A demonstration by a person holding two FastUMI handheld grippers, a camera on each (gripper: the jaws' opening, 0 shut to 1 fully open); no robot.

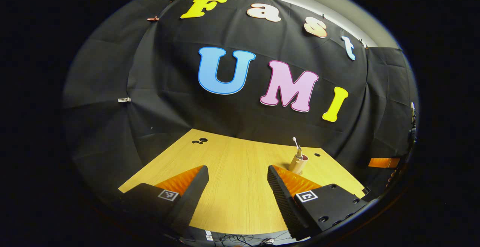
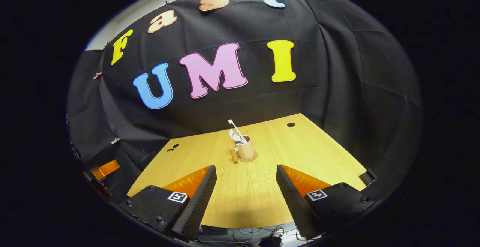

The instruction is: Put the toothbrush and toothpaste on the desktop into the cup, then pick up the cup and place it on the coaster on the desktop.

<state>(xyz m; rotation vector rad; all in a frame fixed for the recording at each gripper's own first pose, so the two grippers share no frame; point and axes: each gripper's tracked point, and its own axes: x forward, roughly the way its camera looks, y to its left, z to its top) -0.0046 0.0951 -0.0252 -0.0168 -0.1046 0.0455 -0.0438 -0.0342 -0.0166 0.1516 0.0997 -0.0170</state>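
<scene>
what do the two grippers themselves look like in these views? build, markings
Both match. The left gripper and right gripper each have two wedge-shaped fingers tapering forward, with ribbed, textured inner pads. Each finger sits on a blocky black mount with round screw holes and carries a small square black-and-white fiducial tag. Thin dark cables lie below the table edge, beneath the fingers.

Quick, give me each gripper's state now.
Left gripper: open, holding nothing, above the desktop.
Right gripper: open, holding nothing, short of the cup.
</scene>
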